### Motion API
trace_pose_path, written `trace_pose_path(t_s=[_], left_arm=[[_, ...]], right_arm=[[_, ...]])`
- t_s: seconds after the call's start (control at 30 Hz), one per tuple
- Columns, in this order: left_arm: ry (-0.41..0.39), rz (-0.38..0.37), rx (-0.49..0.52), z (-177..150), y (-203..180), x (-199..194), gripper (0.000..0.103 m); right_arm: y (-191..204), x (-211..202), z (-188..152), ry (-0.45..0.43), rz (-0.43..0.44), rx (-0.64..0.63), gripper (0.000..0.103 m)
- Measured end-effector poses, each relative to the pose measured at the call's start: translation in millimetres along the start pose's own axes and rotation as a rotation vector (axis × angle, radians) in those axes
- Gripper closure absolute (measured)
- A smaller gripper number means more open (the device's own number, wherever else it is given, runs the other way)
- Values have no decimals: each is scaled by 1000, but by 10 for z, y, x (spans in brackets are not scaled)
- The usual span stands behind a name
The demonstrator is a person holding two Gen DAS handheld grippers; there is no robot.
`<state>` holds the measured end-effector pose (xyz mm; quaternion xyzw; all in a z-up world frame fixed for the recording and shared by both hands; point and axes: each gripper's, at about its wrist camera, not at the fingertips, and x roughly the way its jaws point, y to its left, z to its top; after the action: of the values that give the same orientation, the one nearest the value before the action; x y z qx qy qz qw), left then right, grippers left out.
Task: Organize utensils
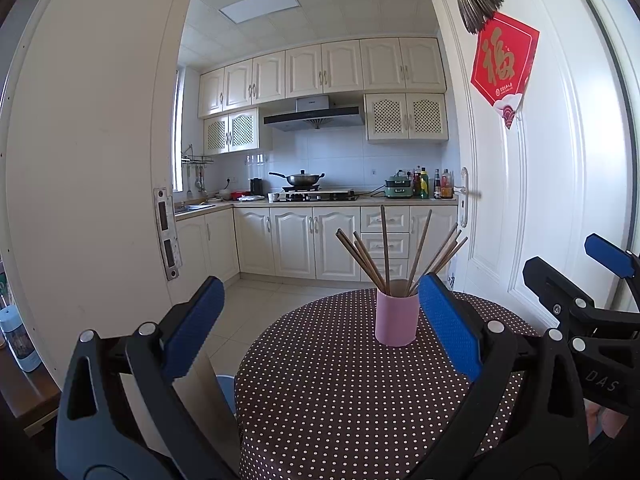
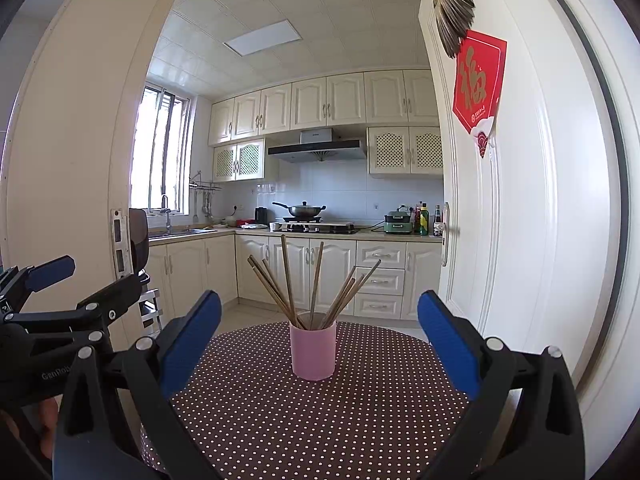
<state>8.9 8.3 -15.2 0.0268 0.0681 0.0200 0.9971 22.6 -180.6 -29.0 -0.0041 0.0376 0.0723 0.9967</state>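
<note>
Side by side, two black hand-held grippers with blue padded fingers hover above a round table draped in a brown cloth with white polka dots (image 2: pixel 320 432), each with its jaws spread wide and nothing between them. From the right wrist view, the right gripper (image 2: pixel 319 338) frames a pale pink cylindrical cup (image 2: pixel 313 354) that stands upright near the middle of the table, well clear of both pads. A bundle of brown wooden chopsticks (image 2: pixel 310 284) fans out of the cup, their tips leaning left and right. From the left wrist view, the left gripper (image 1: pixel 320 324) sits further to the left: the same pink cup appears just beside its right-hand pad, though whether they touch cannot be told, and its left-hand pad hangs out past the table's edge over the pale tiled floor (image 1: pixel 256 312). The right gripper shows at that view's right margin, and the left gripper at the other view's left margin. Behind the table, a white door (image 2: pixel 520 200) bearing a red diamond-shaped paper decoration (image 2: pixel 478 84) stands open onto a kitchen of cream cabinets (image 2: pixel 328 104), where a lidded steel wok (image 2: pixel 305 210) rests on the hob.
</note>
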Motion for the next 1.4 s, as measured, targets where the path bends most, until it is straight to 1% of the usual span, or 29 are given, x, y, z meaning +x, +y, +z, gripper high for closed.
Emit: trace_pose_path(t_s=[0.8, 1.1, 1.4], left_arm=[[5, 3, 2, -15, 2, 17, 7], [19, 0, 0, -43, 0, 100, 7], [47, -1, 8, -82, -17, 250, 7]], right_arm=[[-12, 12, -17, 6, 1, 3, 8], [-17, 65, -44, 15, 1, 3, 8], [-46, 199, -106, 43, -2, 12, 8]])
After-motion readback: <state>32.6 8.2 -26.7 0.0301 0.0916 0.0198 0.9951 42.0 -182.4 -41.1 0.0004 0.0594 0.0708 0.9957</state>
